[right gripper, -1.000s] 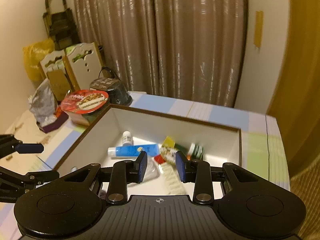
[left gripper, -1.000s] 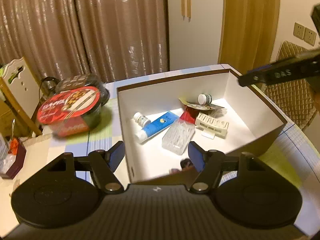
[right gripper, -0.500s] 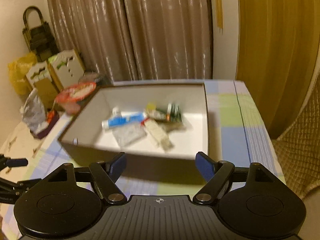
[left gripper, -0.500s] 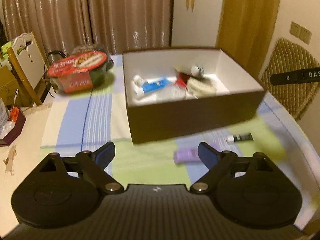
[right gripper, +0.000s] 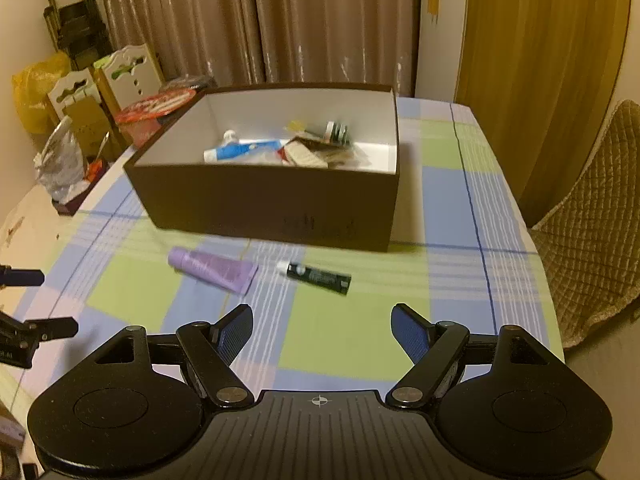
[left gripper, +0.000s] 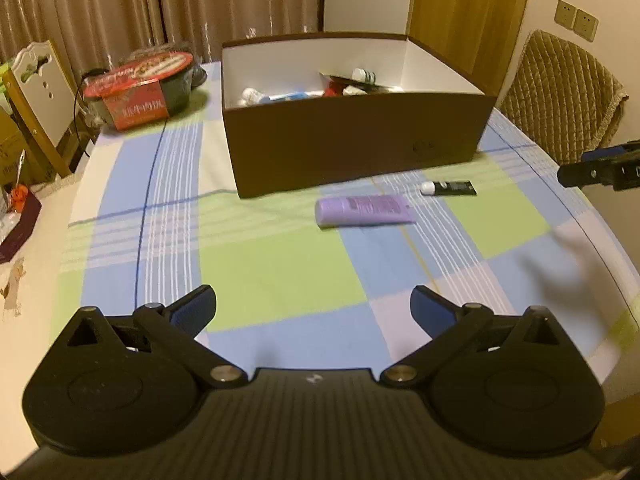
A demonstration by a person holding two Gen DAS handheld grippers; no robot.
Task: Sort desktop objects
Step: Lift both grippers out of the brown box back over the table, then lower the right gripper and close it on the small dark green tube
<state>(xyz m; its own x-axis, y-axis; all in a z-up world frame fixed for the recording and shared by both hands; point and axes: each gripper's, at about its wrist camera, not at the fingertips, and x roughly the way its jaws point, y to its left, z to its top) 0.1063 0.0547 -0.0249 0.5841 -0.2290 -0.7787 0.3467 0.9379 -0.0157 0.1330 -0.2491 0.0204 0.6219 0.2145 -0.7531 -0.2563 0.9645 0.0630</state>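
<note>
My left gripper (left gripper: 313, 308) hangs over the checked tablecloth (left gripper: 280, 272) with its fingers spread wide and nothing between them. My right gripper (right gripper: 321, 332) is the same: fingers wide apart, empty, above the cloth.

Ahead of both sits the brown box (left gripper: 356, 148), white inside. In it I can make out a blue and white tube (right gripper: 240, 151), a small green-capped bottle (right gripper: 338, 131) and some packets I cannot identify. A faint round mark shows on the box's front wall in the left view, and smeared lettering in the right view; neither is readable.

Two things lie on the cloth just in front of the box: a purple tube (left gripper: 365, 210) and, near it but apart, a slim black tube (left gripper: 449, 188) with a white cap. Both carry print too blurred to read.

Beside the box, at the table's far left, stands an instant noodle bowl (left gripper: 144, 92) with a red lid and red band of characters I cannot read.
</note>
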